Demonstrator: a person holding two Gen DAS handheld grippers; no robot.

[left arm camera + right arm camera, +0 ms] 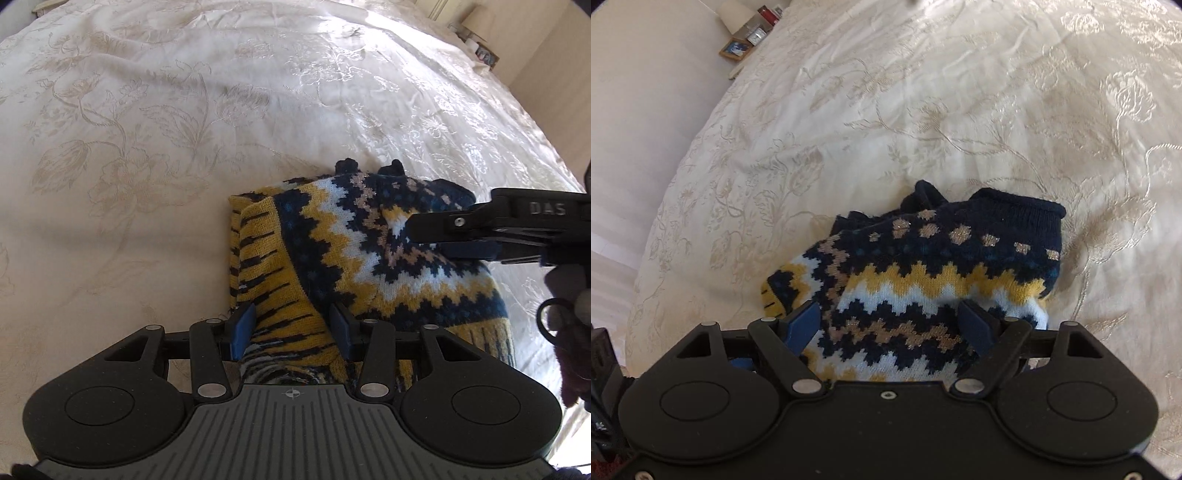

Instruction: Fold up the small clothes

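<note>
Knitwear fills the gap between both pairs of fingers: a small patterned sweater (369, 251) lies folded on the bed (166, 129), on a cream bedspread woven with pale flowers.

The left wrist view alone shows the yellow part with dark dashes, lying between and just ahead of the left gripper (291, 328); it also shows the right gripper (417, 232) from the side, reaching in over the sweater's right part, with part of a hand (569, 295) behind it. The right wrist view alone shows the rolled navy neck edge at the far end and, beyond the bed's left edge, a small framed picture (735, 48) with other small items on a surface.

The sweater is navy with zigzag bands of yellow, white and glittery beige, plus beige squares near the neck. It looks bunched and doubled over, with a straight fold edge to the left of the left fingers.

In the left view its long axis runs from near the fingers away and rightward, navy end farthest. In the right wrist view the bands run across, from finger to finger, with the neck edge ahead of the right gripper (894, 325).

Both pairs of fingers stand spread apart with knit between them; none visibly pinches it. Whether the pads touch the fabric, I cannot tell.
</note>
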